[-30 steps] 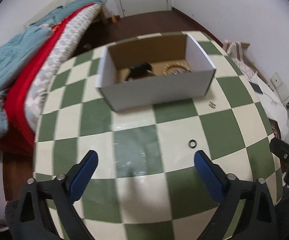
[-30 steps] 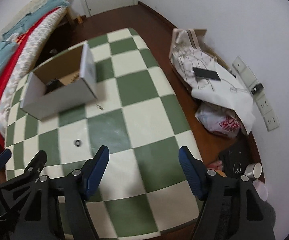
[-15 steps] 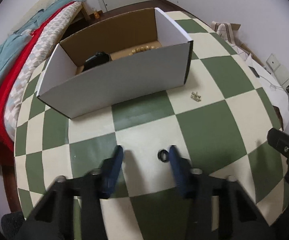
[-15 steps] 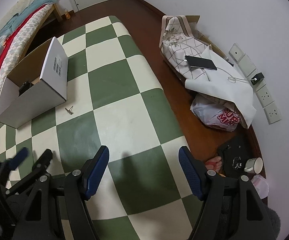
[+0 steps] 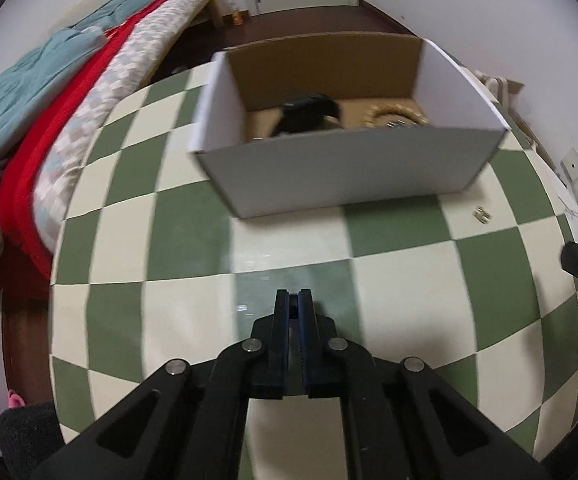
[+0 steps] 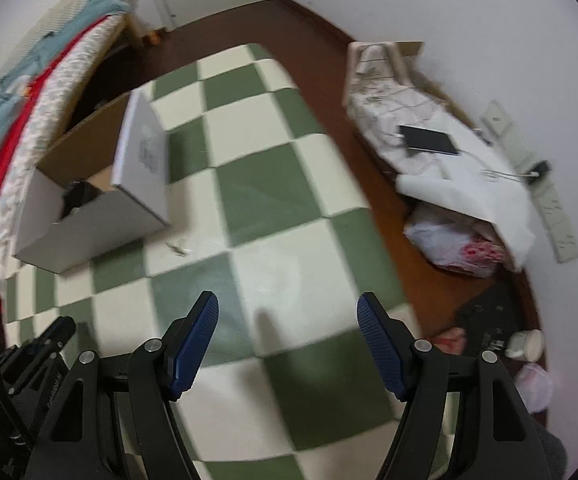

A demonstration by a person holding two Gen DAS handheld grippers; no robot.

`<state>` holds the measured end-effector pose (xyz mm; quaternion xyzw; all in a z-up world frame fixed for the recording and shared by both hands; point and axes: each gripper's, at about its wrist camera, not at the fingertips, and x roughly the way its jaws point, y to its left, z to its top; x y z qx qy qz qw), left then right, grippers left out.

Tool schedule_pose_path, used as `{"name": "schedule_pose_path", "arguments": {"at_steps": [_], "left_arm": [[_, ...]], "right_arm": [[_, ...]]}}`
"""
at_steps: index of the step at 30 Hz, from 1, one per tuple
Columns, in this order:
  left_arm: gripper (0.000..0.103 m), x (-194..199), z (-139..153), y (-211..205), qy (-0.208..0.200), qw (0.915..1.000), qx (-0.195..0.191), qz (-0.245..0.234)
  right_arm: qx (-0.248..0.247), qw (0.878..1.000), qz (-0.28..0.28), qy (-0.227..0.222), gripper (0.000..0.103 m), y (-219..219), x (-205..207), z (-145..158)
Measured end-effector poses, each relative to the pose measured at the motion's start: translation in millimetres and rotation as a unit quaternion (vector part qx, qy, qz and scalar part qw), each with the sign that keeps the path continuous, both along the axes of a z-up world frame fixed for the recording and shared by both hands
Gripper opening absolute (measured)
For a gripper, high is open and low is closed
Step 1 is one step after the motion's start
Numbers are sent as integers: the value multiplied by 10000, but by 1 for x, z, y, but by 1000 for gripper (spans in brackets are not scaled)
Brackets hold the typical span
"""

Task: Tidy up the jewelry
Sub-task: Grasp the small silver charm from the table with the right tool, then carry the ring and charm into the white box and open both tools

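Observation:
A white cardboard box [image 5: 341,168] stands on the green and cream checkered table [image 5: 193,240]. Inside it lie a black item [image 5: 309,114] and a gold beaded bracelet [image 5: 393,116]. My left gripper [image 5: 294,300] is shut in front of the box, a little above the table; the small black ring seen earlier is out of sight, so I cannot tell whether it sits between the pads. A small metal earring [image 5: 481,215] lies right of the box; it also shows in the right wrist view [image 6: 177,248]. My right gripper [image 6: 287,312] is open and empty over the table.
A bed with red and teal bedding [image 5: 29,112] runs along the table's left side. Right of the table, on the floor, are a cloth-covered box with a black phone [image 6: 429,140], a plastic bag [image 6: 461,244] and a white cup [image 6: 525,344]. The box also shows in the right wrist view [image 6: 89,204].
My left gripper closed at the spot where the small black ring lay and has lifted back toward the box. The ring is no longer visible on the table. My right gripper stayed open and shifted slightly.

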<state>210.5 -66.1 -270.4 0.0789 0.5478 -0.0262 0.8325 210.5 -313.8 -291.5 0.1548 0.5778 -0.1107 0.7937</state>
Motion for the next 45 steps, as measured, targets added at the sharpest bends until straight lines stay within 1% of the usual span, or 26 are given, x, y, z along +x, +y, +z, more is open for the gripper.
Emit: {"name": "schedule_pose_path", "arguments": {"at_steps": [4, 5, 7, 9, 10, 11, 12, 13, 14, 16, 18, 24, 31, 34, 36, 40, 45], "left_arm": [[2, 1, 3, 11, -35, 9999, 15, 138], [2, 3, 4, 15, -48, 9998, 29, 173], [2, 6, 4, 18, -45, 9997, 4, 231], [2, 9, 6, 22, -68, 9996, -1, 276], [2, 10, 6, 23, -71, 9995, -17, 291], [2, 11, 7, 24, -78, 9995, -23, 301], [2, 12, 7, 25, -88, 9995, -29, 304], [2, 14, 8, 27, -94, 9995, -40, 308], [2, 14, 8, 28, -95, 9995, -46, 314], [2, 15, 8, 29, -85, 9994, -65, 336], [2, 17, 6, 33, -76, 9993, -83, 359], [2, 15, 6, 36, -55, 9992, -108, 379], [2, 12, 12, 36, -116, 9991, -141, 387], [2, 10, 24, 35, -218, 9989, -177, 367], [2, 8, 36, 34, -352, 9985, -215, 349], [2, 6, 64, 31, -613, 9972, -302, 288], [2, 4, 100, 31, -963, 9939, -475, 251]], "right_arm": [[265, 9989, 365, -118, 73, 21, 24, -15], [282, 9984, 481, -123, 72, 29, 33, -21], [176, 9975, 669, -124, 61, 41, 45, -29], [24, 9963, 851, -125, 60, 53, 56, -37], [-143, 9952, 944, -202, 57, 60, 61, -37], [-193, 9943, 1023, -216, 56, 64, 63, -38], [-285, 9934, 1082, -233, 52, 68, 66, -38], [-359, 9926, 1136, -251, 46, 73, 67, -37], [-445, 9917, 1178, -256, 42, 77, 69, -38], [-557, 9908, 1205, -276, 31, 81, 69, -37], [-600, 9903, 1218, -292, 24, 83, 70, -37], [-611, 9899, 1245, -307, 14, 84, 70, -37], [-566, 9899, 1262, -306, 12, 85, 62, -36], [-510, 9903, 1249, -326, 12, 86, 53, -33], [-481, 9905, 1235, -375, 12, 87, 45, -27], [-490, 9898, 1216, -559, 12, 90, 30, -4], [-534, 9864, 1225, -957, 12, 94, 16, 38]]}}
